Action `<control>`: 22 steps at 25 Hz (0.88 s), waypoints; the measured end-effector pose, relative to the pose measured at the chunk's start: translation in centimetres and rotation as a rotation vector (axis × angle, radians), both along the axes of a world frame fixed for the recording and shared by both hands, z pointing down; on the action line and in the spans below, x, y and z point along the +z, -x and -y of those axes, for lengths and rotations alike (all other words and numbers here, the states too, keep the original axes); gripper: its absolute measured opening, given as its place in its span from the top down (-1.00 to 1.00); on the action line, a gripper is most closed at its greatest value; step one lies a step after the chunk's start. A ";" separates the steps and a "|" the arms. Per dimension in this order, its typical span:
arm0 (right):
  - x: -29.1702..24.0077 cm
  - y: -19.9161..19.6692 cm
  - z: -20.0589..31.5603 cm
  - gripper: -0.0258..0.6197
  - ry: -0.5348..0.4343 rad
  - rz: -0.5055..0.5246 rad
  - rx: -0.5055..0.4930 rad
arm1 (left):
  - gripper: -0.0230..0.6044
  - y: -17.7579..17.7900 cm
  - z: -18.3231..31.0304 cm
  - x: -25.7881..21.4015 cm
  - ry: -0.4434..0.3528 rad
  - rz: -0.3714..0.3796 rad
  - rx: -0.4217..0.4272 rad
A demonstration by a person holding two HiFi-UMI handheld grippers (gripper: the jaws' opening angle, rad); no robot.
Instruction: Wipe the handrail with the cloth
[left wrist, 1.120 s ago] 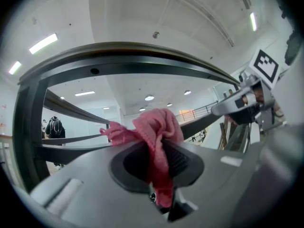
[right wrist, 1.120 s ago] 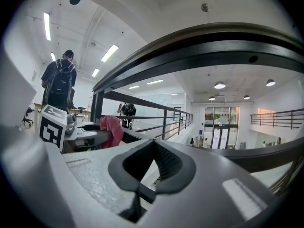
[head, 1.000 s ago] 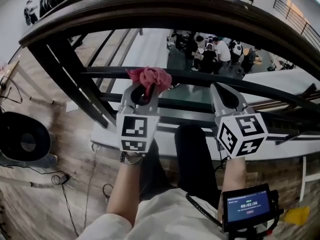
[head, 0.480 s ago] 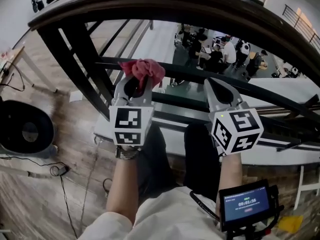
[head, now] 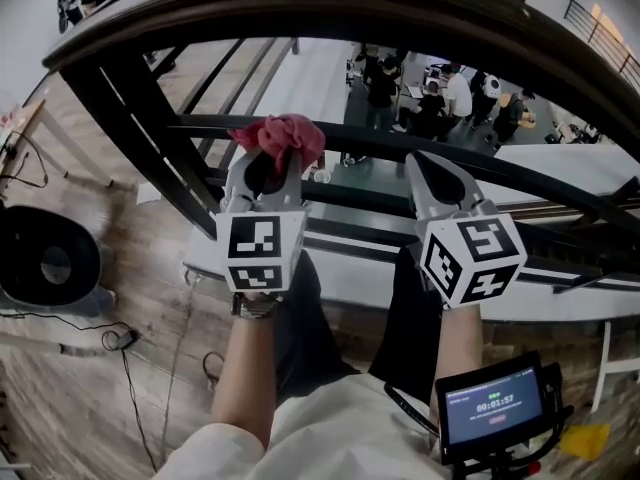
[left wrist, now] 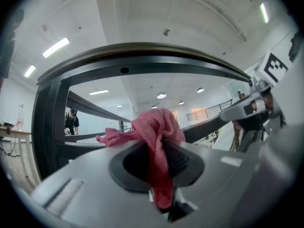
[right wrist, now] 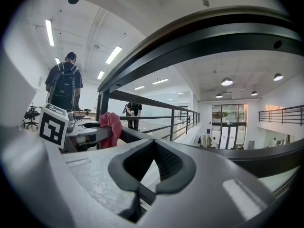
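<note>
A dark curved handrail [head: 330, 13] spans above. Below it, not touching, the left hand-held gripper [head: 272, 163] is clamped on a pink cloth [head: 282, 136], likely soft and light, best held mid-bunch. The right hand-held gripper [head: 430, 173] is closed and empty.

The left hand-held gripper [head: 272, 173] carrying the cloth [head: 281, 136] edged slightly leftward.

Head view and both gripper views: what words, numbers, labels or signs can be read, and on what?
"00:01:57" on the handheld screen, head view.
Smaller print on that screen: too small to read.
Left marker cube and right marker cube: black-and-white square patterns, no letters.
Gripper views: no readable text.
</note>
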State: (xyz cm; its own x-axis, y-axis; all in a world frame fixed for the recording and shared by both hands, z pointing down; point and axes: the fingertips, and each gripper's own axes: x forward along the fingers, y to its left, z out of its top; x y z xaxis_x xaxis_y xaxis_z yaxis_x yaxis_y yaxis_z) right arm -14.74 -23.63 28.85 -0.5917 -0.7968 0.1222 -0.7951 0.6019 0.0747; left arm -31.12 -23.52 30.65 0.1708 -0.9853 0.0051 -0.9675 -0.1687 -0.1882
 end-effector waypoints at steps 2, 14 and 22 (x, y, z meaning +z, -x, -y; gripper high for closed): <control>0.2 -1.8 0.2 0.91 0.003 0.003 0.010 | 0.71 -1.6 0.1 0.2 0.000 -0.006 -0.003; 0.7 -13.8 -1.1 0.91 0.004 0.006 0.092 | 0.71 -13.6 0.7 0.8 0.010 0.010 0.053; 0.3 -19.2 -2.2 0.91 -0.004 -0.022 0.127 | 0.71 -18.4 1.0 0.6 -0.003 -0.009 0.073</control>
State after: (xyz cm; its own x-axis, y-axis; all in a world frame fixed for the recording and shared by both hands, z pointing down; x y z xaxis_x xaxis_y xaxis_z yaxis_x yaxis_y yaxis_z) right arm 4.47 -21.47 29.15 -0.4836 -0.8655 0.1305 -0.8628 0.4964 0.0953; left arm -12.77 -24.54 31.25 0.2420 -0.9703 0.0001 -0.9544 -0.2381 -0.1799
